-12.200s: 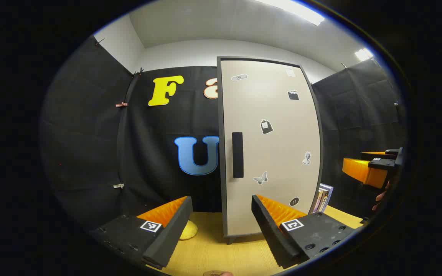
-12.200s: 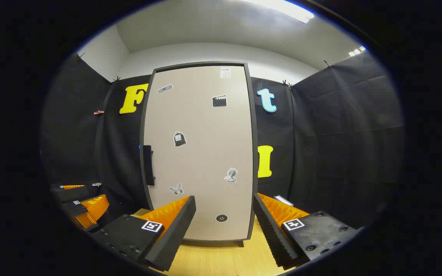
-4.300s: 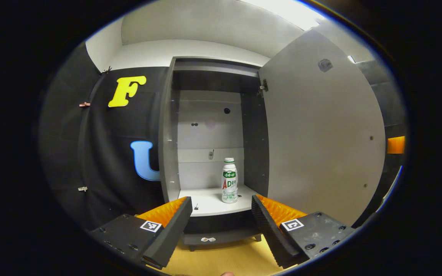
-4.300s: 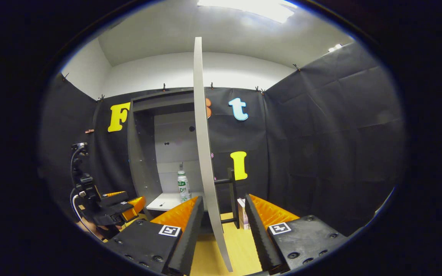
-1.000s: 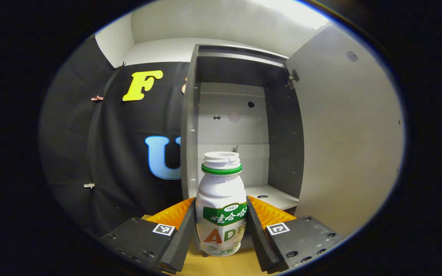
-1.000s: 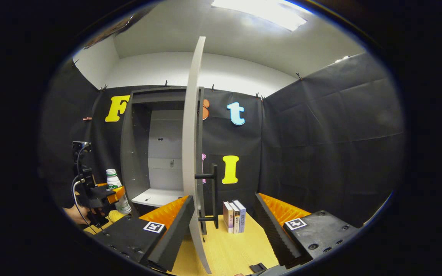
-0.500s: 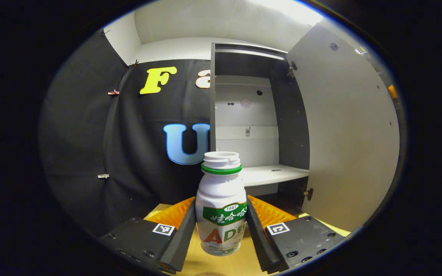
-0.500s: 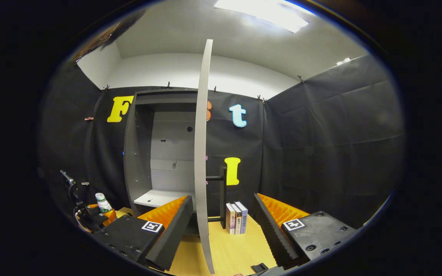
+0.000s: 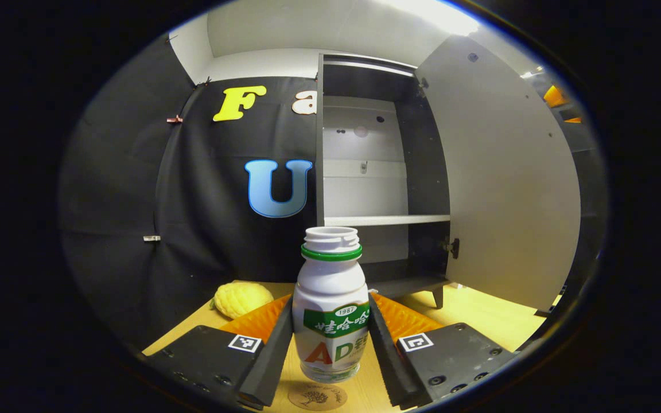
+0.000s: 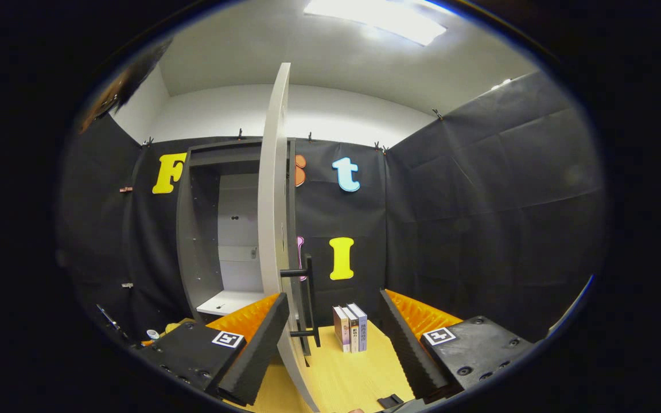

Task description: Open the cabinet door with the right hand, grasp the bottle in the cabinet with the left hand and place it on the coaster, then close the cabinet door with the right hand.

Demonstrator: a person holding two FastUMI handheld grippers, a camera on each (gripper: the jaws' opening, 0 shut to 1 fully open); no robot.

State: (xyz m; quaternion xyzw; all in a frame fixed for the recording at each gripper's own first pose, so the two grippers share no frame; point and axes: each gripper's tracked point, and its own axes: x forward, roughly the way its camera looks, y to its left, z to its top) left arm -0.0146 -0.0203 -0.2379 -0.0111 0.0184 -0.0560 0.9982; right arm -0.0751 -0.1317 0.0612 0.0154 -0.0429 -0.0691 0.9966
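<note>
A white bottle (image 9: 330, 310) with a green neck ring and green label stands upright between my left gripper's (image 9: 330, 335) two fingers, which press on its sides. Its base hangs just above a round brown coaster (image 9: 317, 397) on the wooden table. Behind it the grey cabinet (image 9: 365, 172) stands with its door (image 9: 502, 183) swung out to the right. In the right gripper view my right gripper (image 10: 333, 327) is open, with the door's edge (image 10: 273, 189) and its black handle (image 10: 306, 298) between and beyond the fingers. The bottle's cap (image 10: 152, 334) peeks out at lower left.
A yellow bumpy lump (image 9: 241, 298) lies on the table left of the cabinet. A few books (image 10: 350, 328) stand upright on the table right of the door. The cabinet's white shelf (image 9: 385, 219) is bare.
My left gripper has carried the bottle down and back from the cabinet; the coaster has come into view under it. The door's edge has shifted left in the right gripper view.
</note>
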